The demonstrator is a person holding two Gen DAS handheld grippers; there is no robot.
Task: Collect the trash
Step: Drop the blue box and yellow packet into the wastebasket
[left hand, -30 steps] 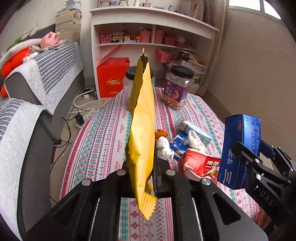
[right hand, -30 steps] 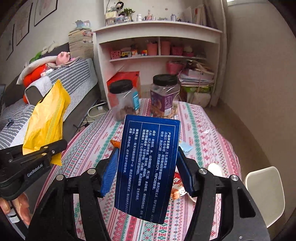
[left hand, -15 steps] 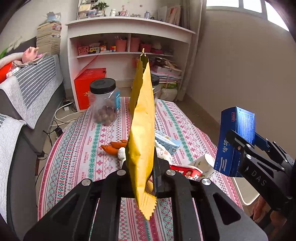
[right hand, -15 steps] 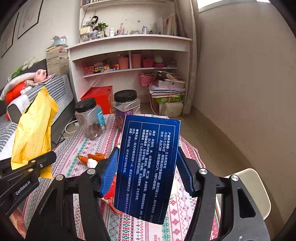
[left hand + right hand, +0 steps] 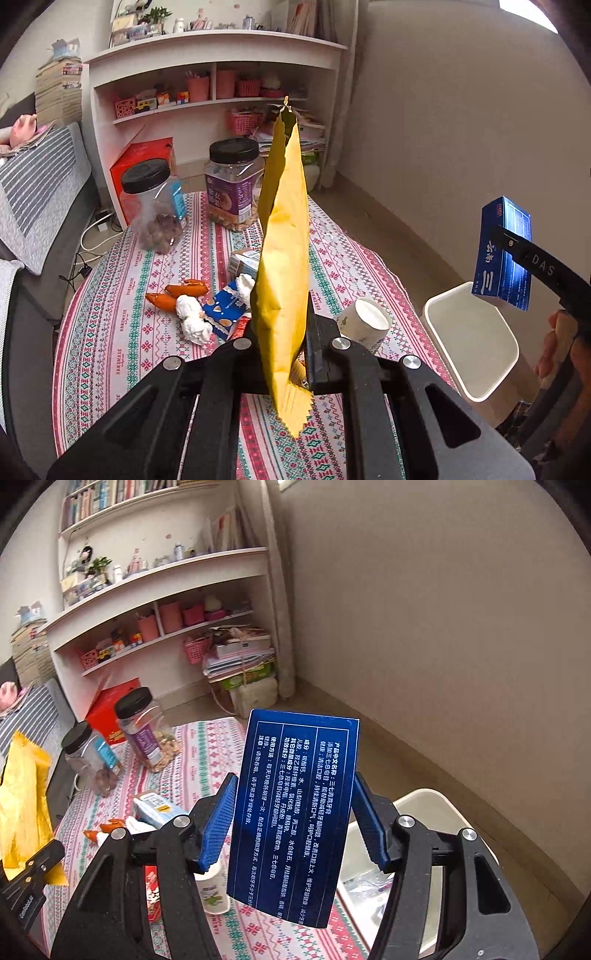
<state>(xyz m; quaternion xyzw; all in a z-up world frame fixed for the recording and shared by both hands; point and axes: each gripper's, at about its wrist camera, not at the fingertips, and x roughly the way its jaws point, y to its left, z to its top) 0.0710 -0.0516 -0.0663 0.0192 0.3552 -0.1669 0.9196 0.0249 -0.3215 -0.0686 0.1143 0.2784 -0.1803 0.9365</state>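
Apparently crinkled yellow wrapper (image 5: 284, 266), upright

yellow bag (image 5: 284, 266) clamped upright, patterned table (image 5: 110, 332)

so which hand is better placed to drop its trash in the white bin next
Right. In the left wrist view the right gripper holds the blue box just above the white bin beside the table. The left gripper, shut on the yellow bag, is over the table.
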